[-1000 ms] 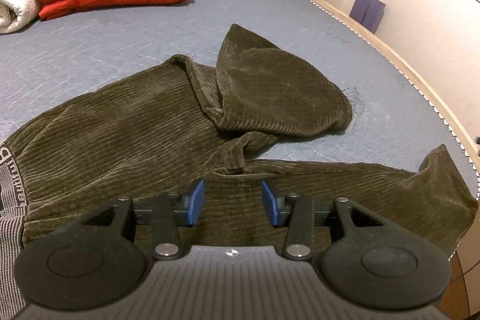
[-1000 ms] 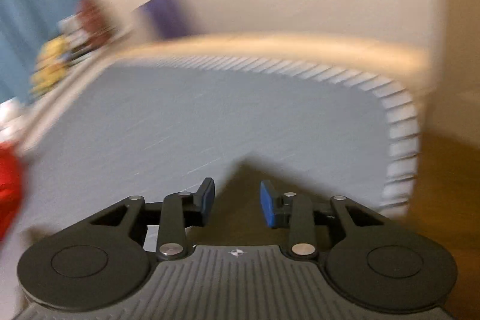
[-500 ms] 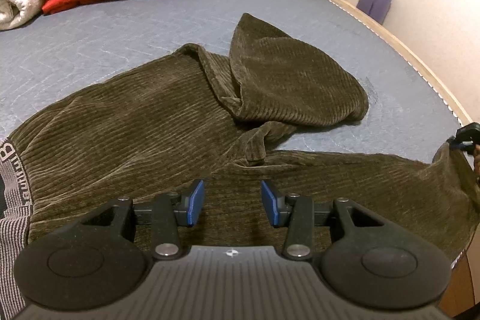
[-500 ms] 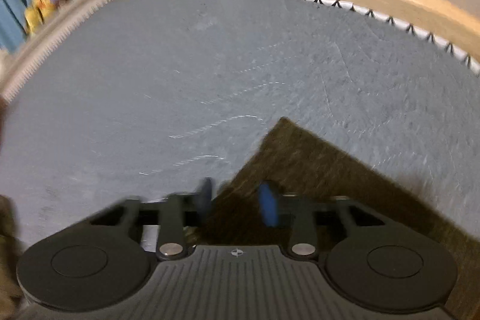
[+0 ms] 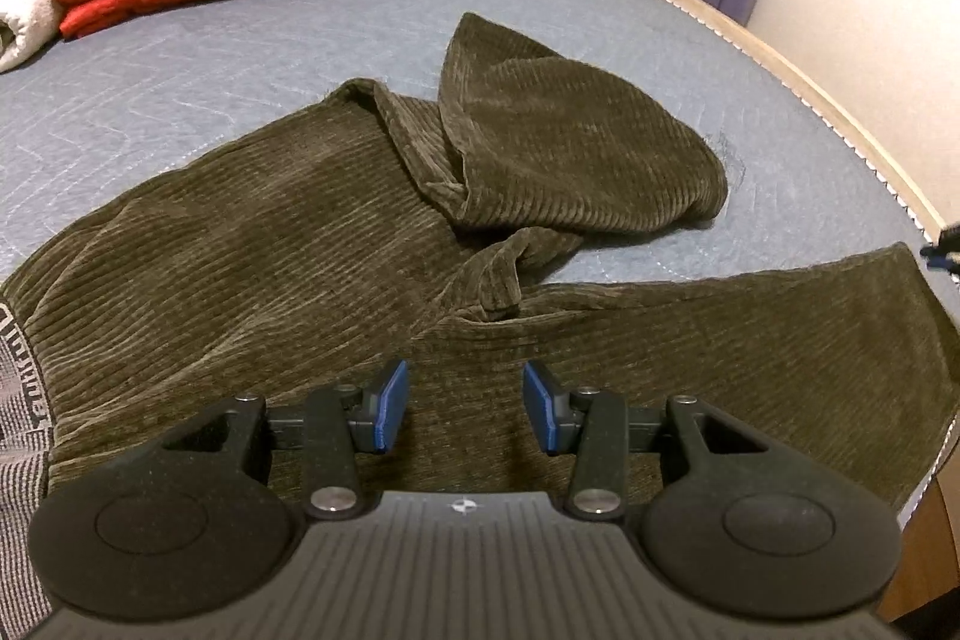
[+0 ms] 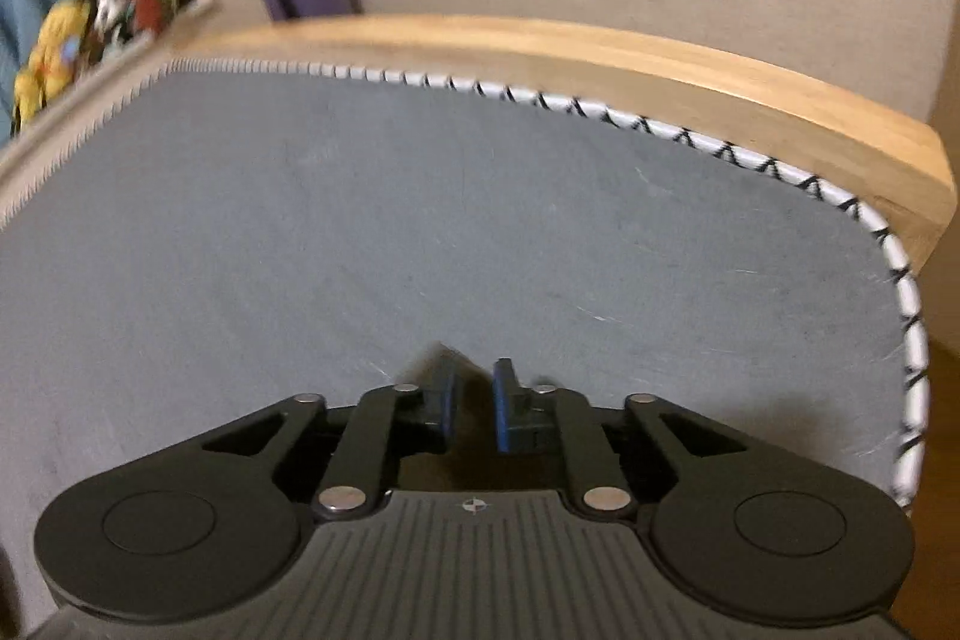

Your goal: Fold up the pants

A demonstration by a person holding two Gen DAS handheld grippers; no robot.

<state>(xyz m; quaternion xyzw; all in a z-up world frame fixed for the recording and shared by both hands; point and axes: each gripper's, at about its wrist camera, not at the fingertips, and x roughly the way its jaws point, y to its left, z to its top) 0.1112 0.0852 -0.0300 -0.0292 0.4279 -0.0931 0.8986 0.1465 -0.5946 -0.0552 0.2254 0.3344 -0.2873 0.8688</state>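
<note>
Lying rumpled across the grey bed [image 5: 180, 58], the corduroy pants [image 5: 252, 244] look soft, limp and weighty, best pinched at hem corners: left gripper [image 5: 465, 409] hovers wide and empty, right gripper [image 6: 474, 409] opening narrowly around a hem tip.

Right tongs [image 6: 471, 412] lower (jaws opening)

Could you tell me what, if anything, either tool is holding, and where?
Left tool: nothing. Right tool: jaws opening around the pants at a hem corner, apparently not gripping it.
</note>
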